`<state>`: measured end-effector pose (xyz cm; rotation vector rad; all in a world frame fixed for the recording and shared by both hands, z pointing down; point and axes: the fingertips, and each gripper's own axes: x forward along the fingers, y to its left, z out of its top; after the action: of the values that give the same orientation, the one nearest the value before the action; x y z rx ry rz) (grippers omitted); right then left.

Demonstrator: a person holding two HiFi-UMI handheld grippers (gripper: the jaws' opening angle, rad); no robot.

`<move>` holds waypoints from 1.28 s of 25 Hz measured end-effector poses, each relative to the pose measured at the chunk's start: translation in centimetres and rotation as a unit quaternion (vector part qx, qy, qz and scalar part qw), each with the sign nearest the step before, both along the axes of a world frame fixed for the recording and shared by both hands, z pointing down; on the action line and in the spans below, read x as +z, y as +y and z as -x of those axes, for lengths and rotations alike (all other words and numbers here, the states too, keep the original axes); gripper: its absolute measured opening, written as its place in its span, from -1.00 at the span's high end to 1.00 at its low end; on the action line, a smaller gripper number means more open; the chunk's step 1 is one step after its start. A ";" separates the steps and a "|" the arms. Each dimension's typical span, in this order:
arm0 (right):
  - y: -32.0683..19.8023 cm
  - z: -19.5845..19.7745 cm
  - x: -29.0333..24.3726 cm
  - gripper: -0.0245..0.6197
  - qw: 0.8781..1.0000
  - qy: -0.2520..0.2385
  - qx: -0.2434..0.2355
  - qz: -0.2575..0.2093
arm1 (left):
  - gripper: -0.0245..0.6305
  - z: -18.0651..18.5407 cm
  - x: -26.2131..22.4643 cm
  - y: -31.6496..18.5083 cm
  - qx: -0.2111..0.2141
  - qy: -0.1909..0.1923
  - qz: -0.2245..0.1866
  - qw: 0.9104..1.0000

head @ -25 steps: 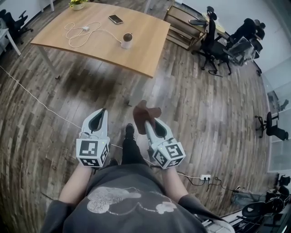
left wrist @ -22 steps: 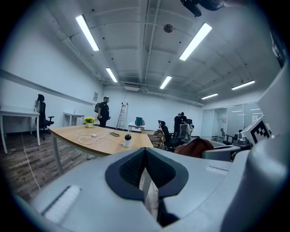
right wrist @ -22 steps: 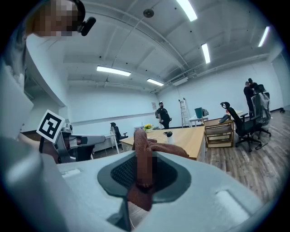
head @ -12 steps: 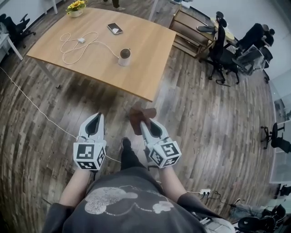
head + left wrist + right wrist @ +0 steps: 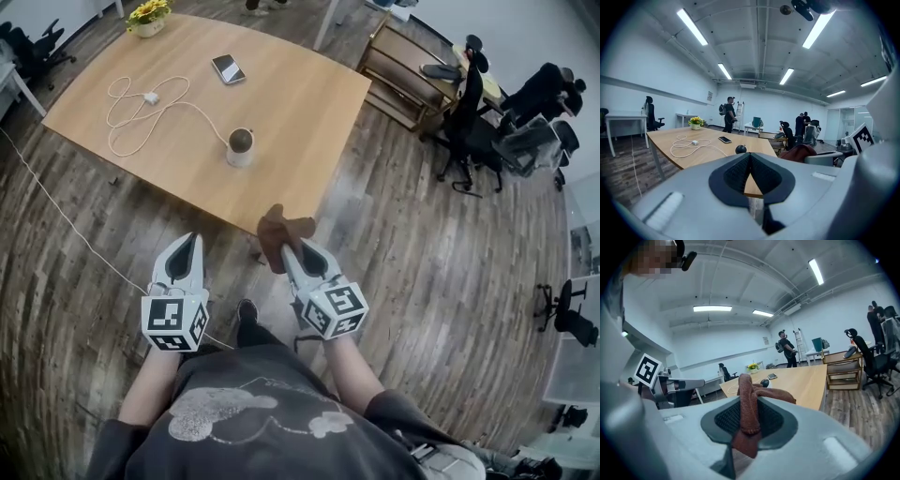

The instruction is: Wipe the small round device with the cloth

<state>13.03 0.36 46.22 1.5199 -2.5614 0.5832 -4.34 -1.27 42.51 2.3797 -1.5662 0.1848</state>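
Left gripper [image 5: 188, 240], lower left: jaws pressed together, nothing between. Right gripper [image 5: 287, 247], centre: jaws pinching brown cloth [image 5: 280, 228]. Small round device [image 5: 240, 143] upright on wooden table [image 5: 309, 89], upper centre-left, well apart from cloth.

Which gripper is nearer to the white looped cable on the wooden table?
Left. The left gripper is off the wooden table's near edge, nearly facing the white looped cable; the right gripper, holding brown cloth, is farther right.

On the table [image 5: 309, 89] the small round device [image 5: 240, 146] stands near the near edge, charging cable [image 5: 150, 97] left of it, phone [image 5: 227, 67] farther, flowerpot [image 5: 148, 16] at the far-left corner
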 end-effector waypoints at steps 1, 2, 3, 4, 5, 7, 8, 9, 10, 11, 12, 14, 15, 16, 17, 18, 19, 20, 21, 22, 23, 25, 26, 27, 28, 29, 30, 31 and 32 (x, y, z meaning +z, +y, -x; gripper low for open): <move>-0.7 0.0 0.1 0.71 1.000 0.001 -0.007 0.001 | 0.87 0.1 0.1 -0.6 -0.007 0.000 0.003 1.000; -1.4 0.0 0.0 0.71 1.000 0.003 -0.013 0.001 | 0.87 0.2 0.3 -1.1 -0.015 0.002 0.008 1.000; -2.0 0.0 0.0 0.71 1.000 0.005 -0.018 0.000 | 0.87 0.4 0.5 -1.6 -0.022 0.003 0.013 1.000; -2.7 0.1 -0.1 0.71 1.000 0.007 -0.023 0.000 | 0.87 0.5 0.6 -2.0 -0.027 0.004 0.018 0.999; -3.4 0.3 0.0 0.71 1.000 0.011 -0.028 -0.001 | 0.87 0.6 0.7 -2.4 -0.030 0.003 0.019 0.999; -4.8 1.0 0.2 0.71 0.999 0.018 -0.037 0.002 | 0.87 0.7 0.6 -3.2 -0.029 -0.002 0.016 0.999; -5.5 1.4 0.4 0.71 0.999 0.020 -0.039 0.004 | 0.87 0.8 0.5 -3.7 -0.028 -0.005 0.013 1.000; -6.2 2.0 0.4 0.71 0.999 0.021 -0.041 0.006 | 0.87 0.9 0.4 -4.3 -0.027 -0.006 0.011 1.000; -7.0 2.5 0.4 0.71 0.999 0.021 -0.042 0.007 | 0.87 1.0 0.4 -5.0 -0.025 -0.005 0.010 1.000; -7.8 3.2 0.3 0.71 0.999 0.021 -0.043 0.005 | 0.87 1.2 0.5 -5.8 -0.023 -0.001 0.011 1.000; -8.6 3.8 0.2 0.71 0.999 0.021 -0.044 0.003 | 0.87 1.4 0.8 -6.8 -0.021 0.004 0.012 1.000; -10.2 4.7 0.0 0.71 0.999 0.027 -0.047 -0.003 | 0.87 1.6 1.4 -8.6 -0.015 0.014 0.019 1.000; -10.9 4.9 -0.1 0.71 0.998 0.032 -0.047 -0.005 | 0.87 1.4 1.7 -9.5 -0.010 0.018 0.022 1.000; -11.7 5.0 -0.3 0.71 0.998 0.036 -0.046 -0.007 | 0.87 1.2 1.8 -10.4 -0.003 0.020 0.023 1.000; -12.7 5.0 -0.5 0.71 0.998 0.040 -0.043 -0.009 | 0.87 0.9 1.7 -11.3 0.006 0.022 0.022 1.000; -13.8 5.1 -0.6 0.71 0.998 0.043 -0.041 -0.010 | 0.87 0.6 1.6 -12.1 0.016 0.023 0.021 0.999; -14.9 5.3 -0.7 0.71 0.998 0.046 -0.037 -0.011 | 0.87 0.4 1.4 -13.0 0.026 0.023 0.019 0.999; -16.1 5.5 -0.7 0.71 0.998 0.048 -0.033 -0.011 | 0.87 0.2 1.4 -13.7 0.035 0.021 0.018 0.999; -17.4 5.8 -0.6 0.71 0.998 0.048 -0.027 -0.009 | 0.87 0.0 1.4 -14.5 0.043 0.019 0.017 0.999; -18.5 6.2 -0.5 0.71 0.999 0.048 -0.023 -0.005 | 0.87 0.0 1.5 -15.1 0.048 0.019 0.018 0.999; -19.5 6.7 -0.4 0.71 0.999 0.047 -0.021 0.000 | 0.87 0.2 1.6 -15.7 0.050 0.021 0.021 0.998; -21.2 7.8 -0.1 0.71 0.998 0.048 -0.024 0.010 | 0.87 0.9 2.0 -16.7 0.047 0.031 0.031 0.998; -22.0 8.4 0.0 0.71 0.998 0.052 -0.027 0.012 | 0.87 1.4 2.1 -17.1 0.046 0.035 0.037 0.998; -22.8 8.9 0.3 0.71 0.998 0.059 -0.028 0.015 | 0.87 1.8 2.3 -17.5 0.046 0.037 0.041 0.997; -23.6 9.2 0.7 0.71 0.997 0.068 -0.026 0.019 | 0.87 2.1 2.6 -18.0 0.049 0.037 0.043 0.997; -24.3 9.4 1.2 0.71 0.996 0.081 -0.020 0.023 | 0.87 2.4 2.8 -18.4 0.053 0.035 0.044 0.997; -24.8 9.3 1.8 0.71 0.995 0.094 -0.011 0.029 | 0.87 2.6 3.2 -18.8 0.056 0.034 0.047 0.997; -25.1 9.2 2.3 0.71 0.994 0.102 -0.001 0.034 | 0.87 2.8 3.6 -19.1 0.060 0.035 0.051 0.996; -25.2 8.9 2.7 0.71 0.994 0.105 0.008 0.039 | 0.87 2.9 3.9 -19.4 0.062 0.035 0.054 0.996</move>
<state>4.15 -24.81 48.90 1.4918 -2.3452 0.4895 -7.28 -20.68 46.40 2.3732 -1.3421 0.2046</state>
